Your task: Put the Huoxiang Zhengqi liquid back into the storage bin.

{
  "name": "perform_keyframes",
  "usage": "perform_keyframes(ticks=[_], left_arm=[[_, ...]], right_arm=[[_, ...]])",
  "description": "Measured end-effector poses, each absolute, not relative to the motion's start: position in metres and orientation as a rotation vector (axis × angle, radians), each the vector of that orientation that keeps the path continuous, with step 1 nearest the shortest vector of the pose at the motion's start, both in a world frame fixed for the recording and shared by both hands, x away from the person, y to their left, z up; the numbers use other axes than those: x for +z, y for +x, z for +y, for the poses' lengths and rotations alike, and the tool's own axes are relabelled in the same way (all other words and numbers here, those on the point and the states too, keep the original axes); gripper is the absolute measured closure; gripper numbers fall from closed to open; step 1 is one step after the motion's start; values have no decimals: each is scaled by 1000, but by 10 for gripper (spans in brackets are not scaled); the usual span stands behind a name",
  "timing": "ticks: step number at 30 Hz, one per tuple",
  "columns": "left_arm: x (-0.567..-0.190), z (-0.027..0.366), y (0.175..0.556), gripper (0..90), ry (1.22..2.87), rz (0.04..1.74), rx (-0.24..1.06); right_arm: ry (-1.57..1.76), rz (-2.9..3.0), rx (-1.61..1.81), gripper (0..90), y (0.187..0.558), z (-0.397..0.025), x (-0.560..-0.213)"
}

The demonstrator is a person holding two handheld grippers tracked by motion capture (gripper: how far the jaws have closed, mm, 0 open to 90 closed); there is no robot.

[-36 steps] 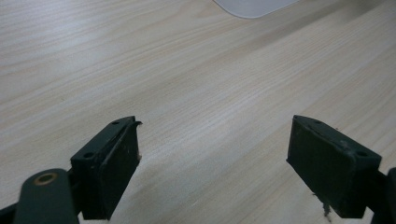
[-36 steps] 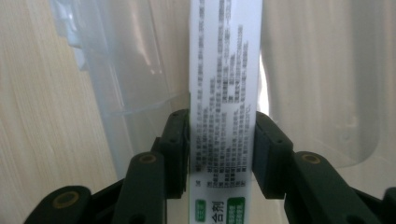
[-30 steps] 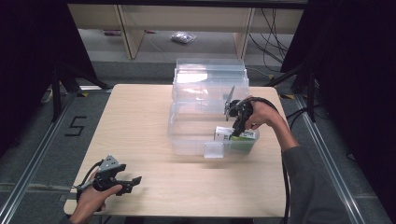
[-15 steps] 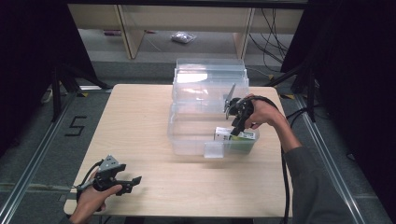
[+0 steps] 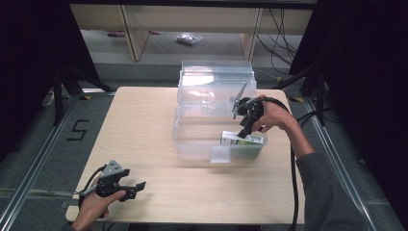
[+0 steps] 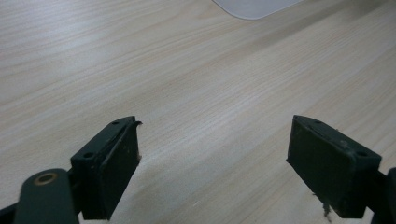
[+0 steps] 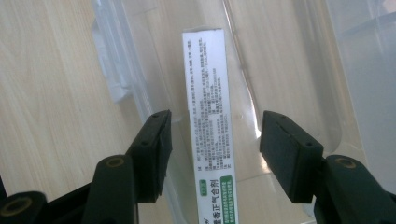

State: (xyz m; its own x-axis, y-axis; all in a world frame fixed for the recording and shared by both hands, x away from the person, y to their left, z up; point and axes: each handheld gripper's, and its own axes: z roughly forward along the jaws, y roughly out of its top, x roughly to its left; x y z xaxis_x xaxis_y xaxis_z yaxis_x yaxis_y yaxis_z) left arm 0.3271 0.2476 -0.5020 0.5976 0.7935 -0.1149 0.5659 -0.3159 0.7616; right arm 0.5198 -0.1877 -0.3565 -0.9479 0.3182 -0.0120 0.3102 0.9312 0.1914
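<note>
— What are you doing with the right gripper [image 7: 212, 154] just now?

— I hold it over the clear plastic bin [image 5: 192, 139], jaws parted wide, one on each side of the white and green carton [image 7: 208, 126]. Neither pad touches it, so I have hold of nothing.

— How would you do this well?

— If I mean to take the carton, I judge I should come straight down, keep the long side square between the pads, and close on the middle of it, not the end, so it does not swing. The near wall of the bin is close to my left jaw; I must not catch it.

— What is in the bin?

— The carton, lying along the near right corner. A small clear flap [image 5: 220, 154] stands at the front. Behind is the bin's clear lid [image 5: 216, 79], raised. I see nothing else inside.

— And your other tool?

— The left gripper [image 5: 129, 187] rests low at the near left corner of the wooden table [image 5: 139, 125], jaws wide apart, empty, well away from the bin.
</note>
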Motion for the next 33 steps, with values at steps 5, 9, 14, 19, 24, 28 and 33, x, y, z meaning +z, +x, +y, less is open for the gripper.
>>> perform_keyframes(ticks=[5, 9, 14, 19, 24, 28, 33], left_arm=[[-501, 248, 327, 160, 2028, 1078, 358], [-501, 248, 327, 160, 2026, 1079, 358], [-501, 248, 327, 160, 2026, 1079, 358], [-501, 248, 327, 160, 2027, 1079, 358], [-502, 248, 327, 160, 2020, 1076, 359], [-502, 248, 327, 160, 2020, 1077, 359], [-502, 248, 327, 160, 2021, 1077, 359]], right_arm=[[527, 3017, 344, 405, 519, -189, -353], [576, 2996, 332, 363, 519, -191, -352], [644, 2975, 372, 328, 518, -190, -350], [683, 2965, 419, 307, 515, -191, -350], [691, 2951, 422, 306, 510, -194, -352], [713, 2934, 457, 306, 508, -198, -350], [739, 2928, 471, 300, 503, -202, -352]])
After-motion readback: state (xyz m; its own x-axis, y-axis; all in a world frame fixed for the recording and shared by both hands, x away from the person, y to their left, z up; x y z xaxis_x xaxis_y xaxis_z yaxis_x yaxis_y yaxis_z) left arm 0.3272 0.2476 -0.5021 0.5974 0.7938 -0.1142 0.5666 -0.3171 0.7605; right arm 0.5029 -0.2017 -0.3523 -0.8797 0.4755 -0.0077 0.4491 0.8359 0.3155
